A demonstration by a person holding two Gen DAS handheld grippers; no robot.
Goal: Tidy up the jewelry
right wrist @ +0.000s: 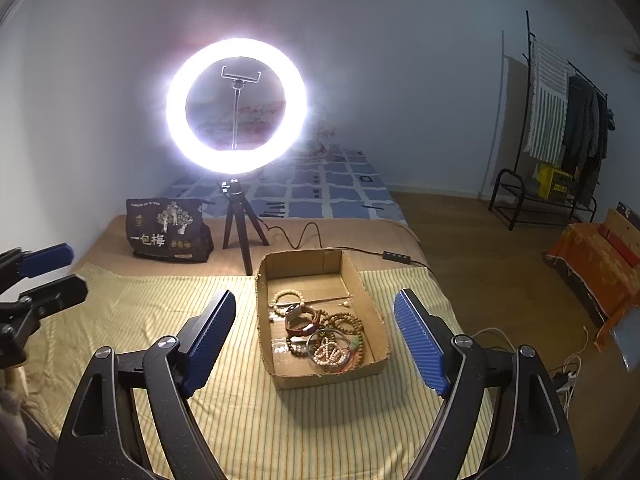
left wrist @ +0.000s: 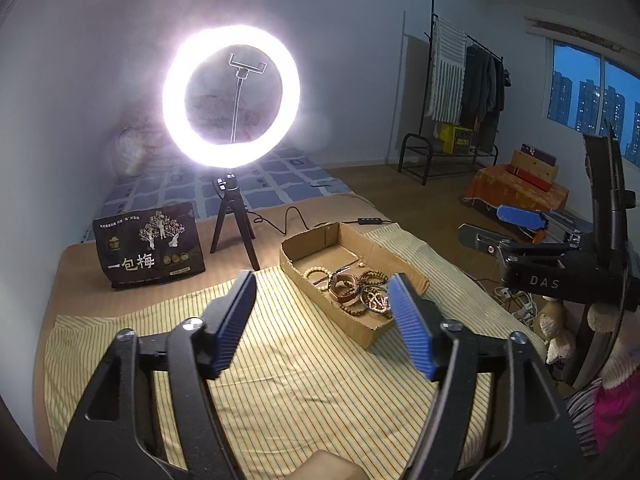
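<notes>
Dim room with pale walls, a lit ring light on a small tripod, and a bed under a striped yellow cloth — that is where we work. On the cloth lies a shallow cardboard box, open at the top. Our jewelry sits heaped in its near half: bead bracelets, a brown leather band and a pale bead string, tangled and touching one another. The far half of the box is bare.

Our left tool hangs over the cloth just left of the box, its blue pads wide apart with nothing between them. Our right tool stands in front of the box, pads equally wide apart and nothing gripped — the box shows through the gap. From the left wrist view we see the right tool at the right edge, well clear of the box.

Behind the cloth a dark printed bag stands beside the tripod, and a cable runs from the light across the bed. A clothes rack stands by the far wall.
</notes>
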